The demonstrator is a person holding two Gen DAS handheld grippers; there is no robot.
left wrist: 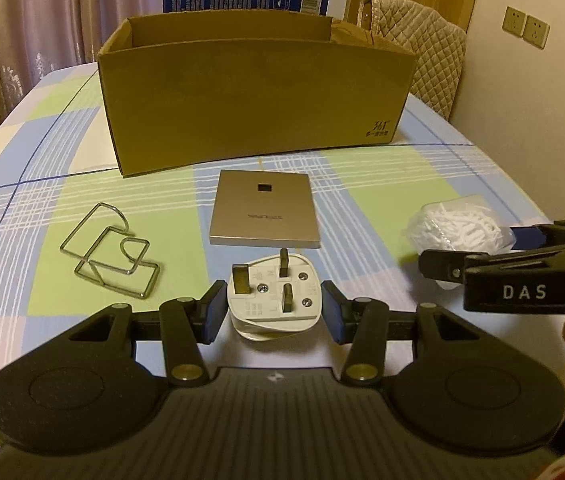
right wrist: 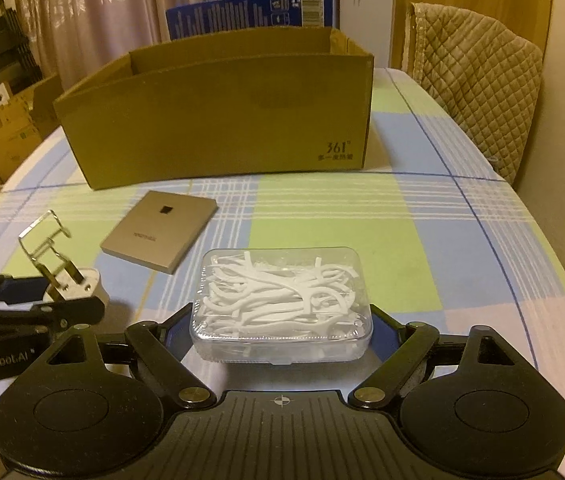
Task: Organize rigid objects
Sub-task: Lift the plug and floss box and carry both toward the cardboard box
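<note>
The white plug (left wrist: 274,296) lies on the checked tablecloth (left wrist: 362,184) with its three prongs pointing up, sitting between the blue pads of the left gripper (left wrist: 274,308); the jaws are spread to either side of it, with a small gap showing at each pad, so it is bracketed rather than pinched. Just beyond the plug lies a flat square metal plate (left wrist: 265,214), and to its left a bent wire holder (left wrist: 110,250) rests on the cloth. Farther back stands an open cardboard box (left wrist: 258,92), its near wall facing the grippers, with blue and green cartons behind it. To the right, a clear plastic case of white floss picks (right wrist: 280,304) sits on the cloth between the fingers of the right gripper (right wrist: 280,332); those jaws are also spread wide around the case's near end, and whether the pads touch its sides cannot be told. In the right wrist view the left gripper (right wrist: 42,300) reaches in from the left edge around the plug (right wrist: 76,282). A chair with a quilted cover (right wrist: 478,88) stands at the table's far right.
</note>
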